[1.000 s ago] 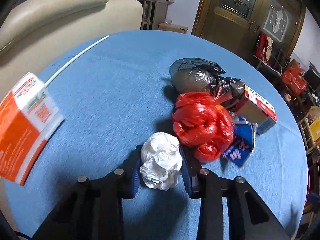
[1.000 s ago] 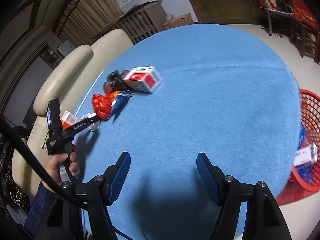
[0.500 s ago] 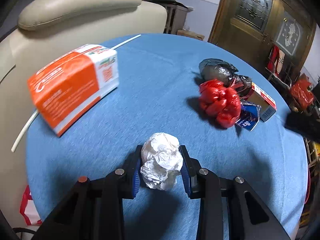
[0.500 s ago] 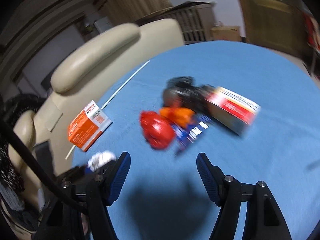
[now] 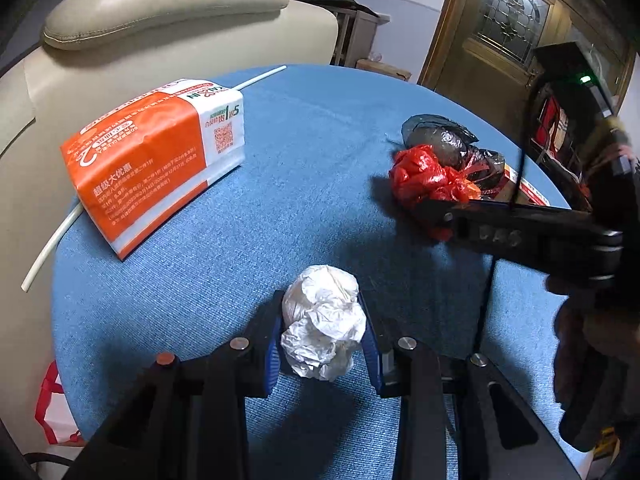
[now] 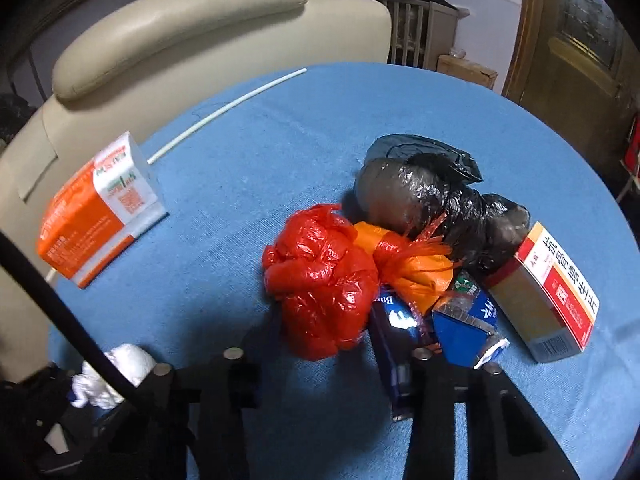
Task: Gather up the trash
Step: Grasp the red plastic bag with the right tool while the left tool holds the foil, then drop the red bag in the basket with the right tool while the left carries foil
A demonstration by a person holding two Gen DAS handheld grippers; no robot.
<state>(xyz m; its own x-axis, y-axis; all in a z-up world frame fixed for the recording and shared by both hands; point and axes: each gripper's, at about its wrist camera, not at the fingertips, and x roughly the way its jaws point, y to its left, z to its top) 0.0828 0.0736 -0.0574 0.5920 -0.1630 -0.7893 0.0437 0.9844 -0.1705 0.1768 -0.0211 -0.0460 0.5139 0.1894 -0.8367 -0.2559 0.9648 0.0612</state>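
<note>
My left gripper [image 5: 322,336] is shut on a crumpled white paper ball [image 5: 322,320] and holds it just above the blue table [image 5: 304,184]; the ball also shows in the right wrist view [image 6: 116,372]. My right gripper [image 6: 326,340] is open, its fingers on either side of a red plastic bag [image 6: 322,276] in the trash pile; it reaches in from the right in the left wrist view [image 5: 440,208]. Beside the red bag [image 5: 420,176] lie an orange bag [image 6: 408,264], a black bag [image 6: 432,196], blue cartons [image 6: 464,320] and a red-and-tan box [image 6: 548,292].
An orange-and-white packet [image 5: 156,156] lies at the table's left, over a long white stick [image 5: 260,78]. A cream leather armchair [image 5: 132,32] stands behind the table. A wooden door [image 5: 496,40] is at the back right.
My right gripper has swung over to the pile and now brackets the red bag. My left gripper has pulled back from the pile with the paper ball still held.
</note>
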